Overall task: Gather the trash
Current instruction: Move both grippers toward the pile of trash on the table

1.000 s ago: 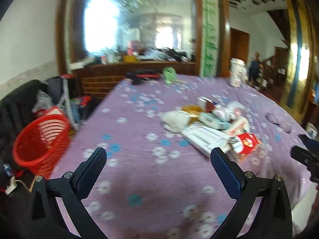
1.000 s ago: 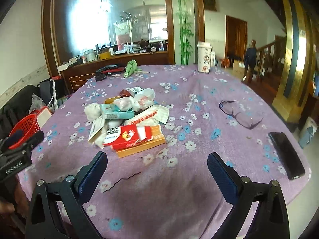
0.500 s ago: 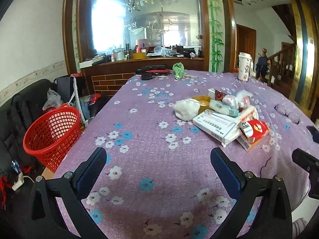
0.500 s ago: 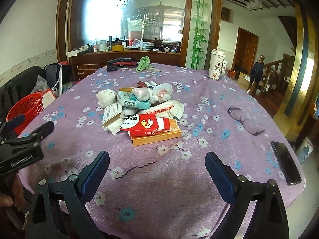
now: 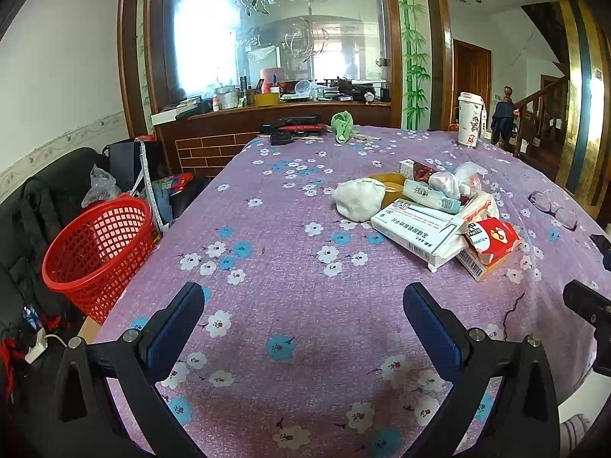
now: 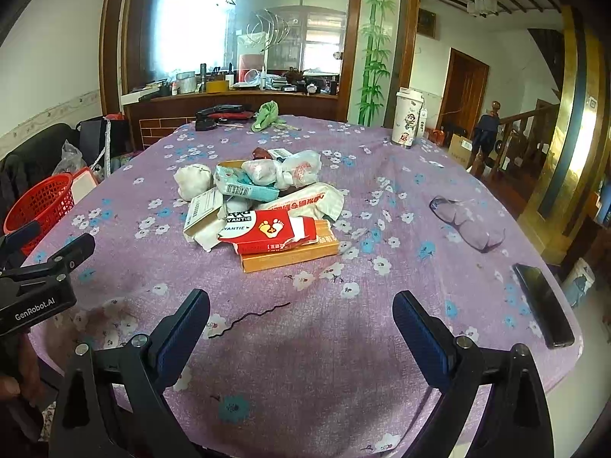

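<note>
- One heap of trash [image 6: 263, 198] lay near the middle of a purple flowered tablecloth [image 6: 343, 343]; both handheld grippers hovered over the cloth's near edge, apart from the heap.
- The left gripper [image 5: 303, 320] had its two blue-padded fingers wide apart, with nothing between them; the right gripper [image 6: 301, 324] stood the same, spread and empty.
- Counted in the heap: one red packet printed with footprints [image 6: 267, 229], one flat orange box [image 6: 290, 255] beneath it, one white medicine carton [image 5: 416, 229], one teal wrapper [image 6: 244, 189], one crumpled white wad [image 6: 193, 181]; the knotted plastic bags were too tangled to count.
- One red plastic mesh basket [image 5: 97, 244] stood on the floor beside the table's left edge, well apart from the heap.
- One tall white lidded cup [image 6: 408, 116] and one green cloth [image 6: 267, 114] sat at the far side.
- Only the right wrist view showed the whole black phone [image 6: 542, 301] at the table's right edge and a bent black hairpin [image 6: 248, 318] just ahead of the fingers; the clear glasses [image 6: 466, 221] were plain there, and lay at the margin of the left view.
- Only the left wrist view showed the basket's full opening.
</note>
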{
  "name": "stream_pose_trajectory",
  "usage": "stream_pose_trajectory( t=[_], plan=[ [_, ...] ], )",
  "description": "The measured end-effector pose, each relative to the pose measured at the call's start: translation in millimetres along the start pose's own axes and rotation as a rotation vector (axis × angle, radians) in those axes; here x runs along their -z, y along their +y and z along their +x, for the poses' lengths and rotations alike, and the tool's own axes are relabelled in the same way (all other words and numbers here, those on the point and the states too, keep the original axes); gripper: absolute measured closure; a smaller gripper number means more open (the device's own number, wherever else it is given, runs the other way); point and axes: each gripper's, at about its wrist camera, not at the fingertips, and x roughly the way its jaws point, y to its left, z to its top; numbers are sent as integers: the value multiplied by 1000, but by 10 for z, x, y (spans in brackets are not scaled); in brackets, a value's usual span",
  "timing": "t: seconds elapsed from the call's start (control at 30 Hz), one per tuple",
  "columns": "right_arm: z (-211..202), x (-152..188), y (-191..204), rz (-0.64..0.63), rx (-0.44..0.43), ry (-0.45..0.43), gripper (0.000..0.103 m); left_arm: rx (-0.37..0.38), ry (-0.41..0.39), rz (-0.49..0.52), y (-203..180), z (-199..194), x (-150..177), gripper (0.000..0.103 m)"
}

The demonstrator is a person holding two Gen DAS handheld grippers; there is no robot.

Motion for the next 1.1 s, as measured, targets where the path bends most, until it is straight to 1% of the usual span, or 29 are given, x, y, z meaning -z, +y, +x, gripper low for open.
stream_pose_trajectory(
  t=[1.1],
  plan=[
    [154,32,55,-11,-19,56,5,6,51,16,-21,110,45,0]
  ],
)
